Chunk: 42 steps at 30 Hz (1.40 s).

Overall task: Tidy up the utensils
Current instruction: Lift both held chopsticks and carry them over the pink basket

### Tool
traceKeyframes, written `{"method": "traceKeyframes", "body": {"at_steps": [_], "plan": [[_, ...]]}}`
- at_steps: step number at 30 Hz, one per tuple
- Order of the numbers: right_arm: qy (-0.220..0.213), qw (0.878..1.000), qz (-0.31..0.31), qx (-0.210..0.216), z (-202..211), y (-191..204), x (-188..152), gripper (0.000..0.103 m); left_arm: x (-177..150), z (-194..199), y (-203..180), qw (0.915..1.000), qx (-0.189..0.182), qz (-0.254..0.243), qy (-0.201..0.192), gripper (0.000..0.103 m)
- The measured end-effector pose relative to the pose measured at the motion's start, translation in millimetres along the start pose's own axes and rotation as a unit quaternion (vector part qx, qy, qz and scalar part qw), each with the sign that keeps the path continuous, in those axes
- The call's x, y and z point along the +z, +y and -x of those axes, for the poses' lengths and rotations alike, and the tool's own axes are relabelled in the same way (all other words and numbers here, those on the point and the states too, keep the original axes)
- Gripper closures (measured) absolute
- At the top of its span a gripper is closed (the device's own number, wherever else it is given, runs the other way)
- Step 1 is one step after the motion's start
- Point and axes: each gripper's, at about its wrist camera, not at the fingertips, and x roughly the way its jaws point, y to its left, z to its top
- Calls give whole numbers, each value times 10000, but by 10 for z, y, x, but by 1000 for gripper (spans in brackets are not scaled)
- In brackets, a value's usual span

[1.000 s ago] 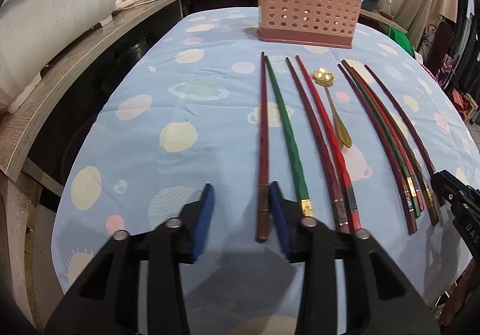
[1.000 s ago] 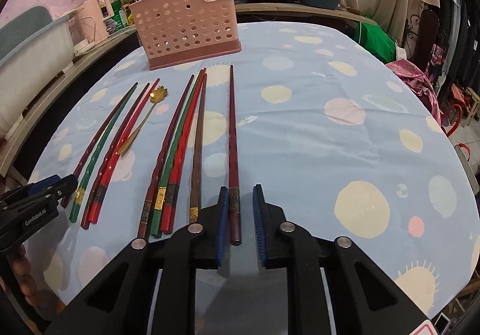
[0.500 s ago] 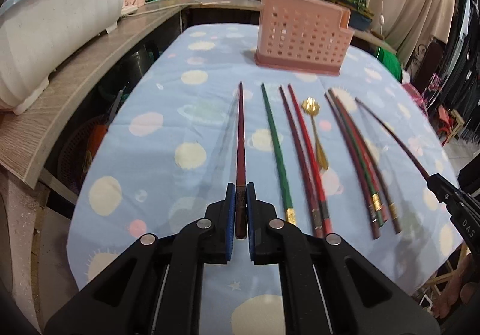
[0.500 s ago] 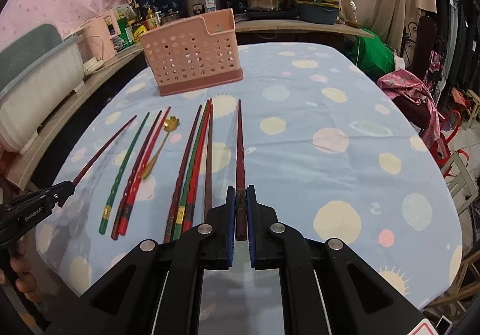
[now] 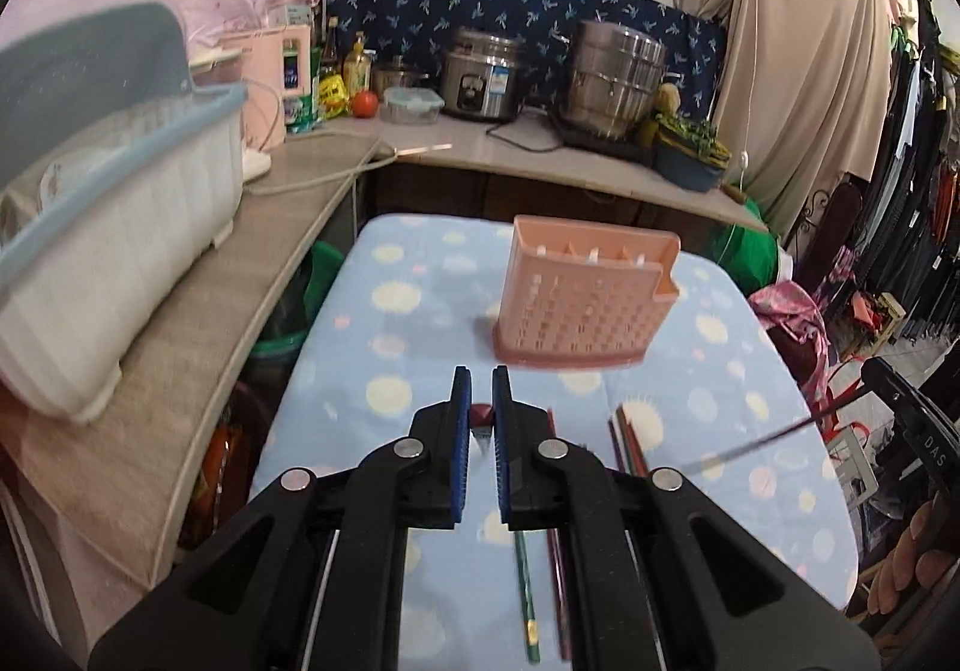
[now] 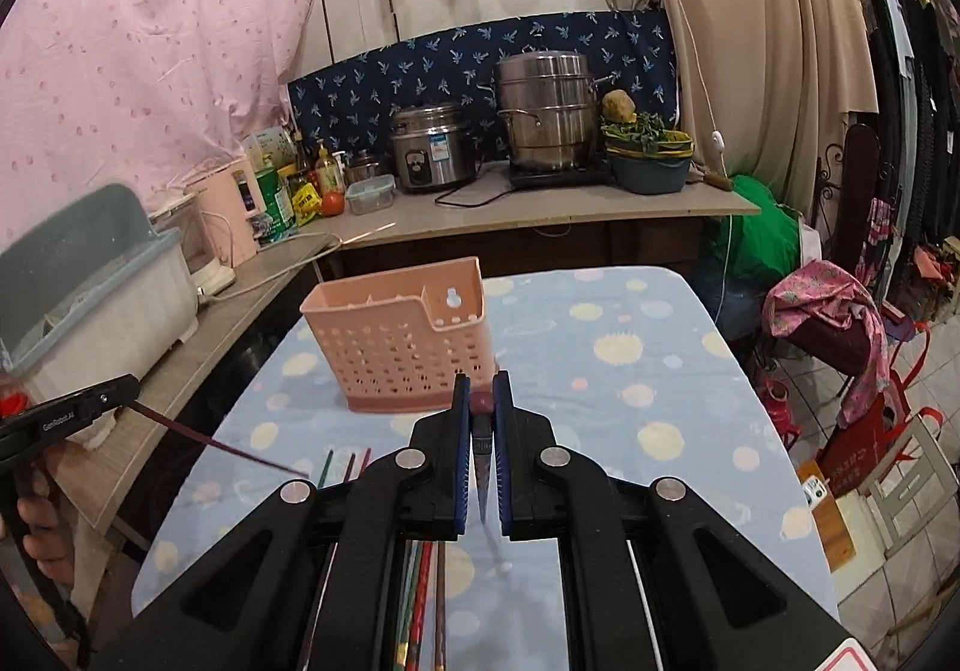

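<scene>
My left gripper (image 5: 481,389) is shut on a dark red chopstick (image 5: 481,414), lifted well above the table with its tip hanging down; it also shows in the right wrist view (image 6: 228,449). My right gripper (image 6: 481,392) is shut on another dark red chopstick (image 6: 481,404), also lifted; its shaft shows in the left wrist view (image 5: 756,446). The pink perforated utensil holder (image 5: 585,299) (image 6: 402,341) stands upright on the table ahead of both grippers. Several green, red and dark chopsticks (image 5: 528,587) (image 6: 420,599) lie on the dotted blue tablecloth below, partly hidden by the grippers.
A white dish rack with a blue rim (image 5: 108,227) sits on the wooden counter at left. Rice cooker (image 6: 435,149), steel steamer pot (image 6: 546,113), bottles and a tomato stand on the back counter. A chair with clothes (image 6: 834,323) is at right.
Both grippers have risen from the table and tilted up, each carrying its chopstick off the cloth; the holder now appears straight ahead instead of far across the table.
</scene>
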Motion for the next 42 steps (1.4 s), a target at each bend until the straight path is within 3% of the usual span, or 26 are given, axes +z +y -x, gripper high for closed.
{"method": "traceKeyframes", "body": {"at_steps": [10, 15, 21, 32, 42], "plan": [[-591, 9977, -13, 332, -194, 37, 894, 96, 941, 35, -222, 9976, -145, -41, -670, 96], [-949, 9940, -185, 512, -360, 49, 1330, 96, 1414, 74, -372, 9916, -179, 20, -1280, 96], [-1167, 9903, -427, 619, -700, 80, 1681, 96, 1778, -171, -479, 9856, -85, 127, -1683, 96], [-690, 9949, -473, 563, -1424, 56, 1503, 96, 1657, -917, -434, 9905, 119, 197, -1354, 96], [-1202, 9901, -401, 604, -1164, 15, 1740, 96, 1621, -999, -387, 9914, 90, 200, -1287, 96]]}}
